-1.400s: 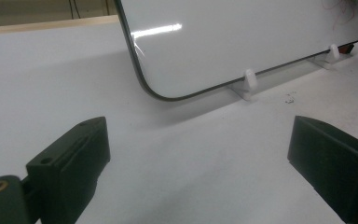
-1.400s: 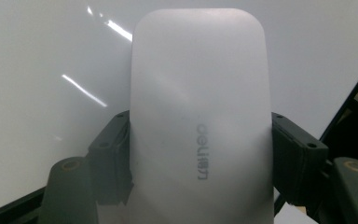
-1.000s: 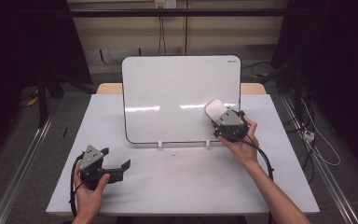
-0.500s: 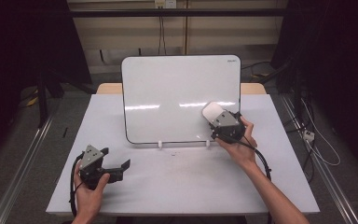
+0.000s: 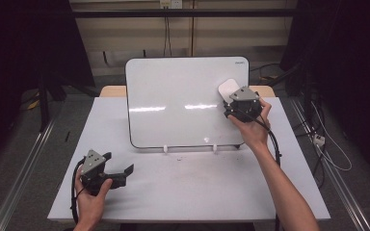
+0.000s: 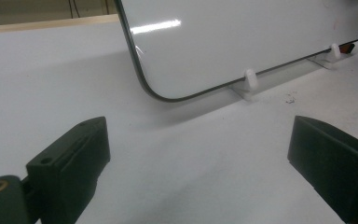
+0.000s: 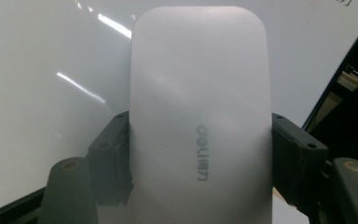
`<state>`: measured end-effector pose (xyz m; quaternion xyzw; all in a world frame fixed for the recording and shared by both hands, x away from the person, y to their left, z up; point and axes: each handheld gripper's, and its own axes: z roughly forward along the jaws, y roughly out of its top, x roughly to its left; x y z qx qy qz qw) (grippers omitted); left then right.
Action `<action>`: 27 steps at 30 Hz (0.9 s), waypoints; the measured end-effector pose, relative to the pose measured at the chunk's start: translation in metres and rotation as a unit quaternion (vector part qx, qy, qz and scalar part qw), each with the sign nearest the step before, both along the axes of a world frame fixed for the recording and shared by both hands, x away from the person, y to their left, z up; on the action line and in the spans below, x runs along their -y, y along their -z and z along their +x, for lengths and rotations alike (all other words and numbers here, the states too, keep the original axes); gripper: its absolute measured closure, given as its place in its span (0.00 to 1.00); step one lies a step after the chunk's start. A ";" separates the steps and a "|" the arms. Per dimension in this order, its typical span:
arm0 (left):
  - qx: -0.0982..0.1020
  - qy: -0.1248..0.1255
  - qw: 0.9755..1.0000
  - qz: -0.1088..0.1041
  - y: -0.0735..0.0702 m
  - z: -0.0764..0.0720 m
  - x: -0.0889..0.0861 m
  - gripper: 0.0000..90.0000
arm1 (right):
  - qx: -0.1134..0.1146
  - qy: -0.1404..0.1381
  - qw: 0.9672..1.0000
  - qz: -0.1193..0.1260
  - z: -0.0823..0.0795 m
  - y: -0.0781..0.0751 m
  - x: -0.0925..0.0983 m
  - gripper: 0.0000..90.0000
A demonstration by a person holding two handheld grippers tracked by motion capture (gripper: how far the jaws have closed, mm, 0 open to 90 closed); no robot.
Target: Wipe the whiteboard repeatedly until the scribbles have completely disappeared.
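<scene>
Careful: your right gripper (image 5: pixel 232 97) is clamped on the white eraser (image 7: pixel 198 116) against the whiteboard (image 5: pixel 173 96) ahead; press unevenly and the propped board may tip backward; your left gripper (image 5: pixel 120 169) stands apart.

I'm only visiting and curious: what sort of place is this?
Probably a lab or recording workshop: a plain white table with a propped whiteboard, dark curtains at the sides, and cables on the floor.
</scene>
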<state>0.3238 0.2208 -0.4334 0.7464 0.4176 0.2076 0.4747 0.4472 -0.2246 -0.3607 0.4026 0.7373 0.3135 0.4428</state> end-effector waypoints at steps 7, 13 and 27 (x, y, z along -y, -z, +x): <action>0.001 0.002 1.000 0.001 0.000 0.000 0.002 0.06 | 0.008 -0.007 1.000 -0.015 -0.011 0.013 -0.010 0.35; 0.000 0.001 1.000 0.002 0.000 0.000 0.002 0.06 | 0.005 -0.037 0.998 -0.044 -0.026 0.033 -0.036 0.35; 0.003 0.005 1.000 0.002 0.000 0.000 0.003 0.06 | 0.000 -0.089 0.993 -0.076 -0.047 0.060 -0.092 0.35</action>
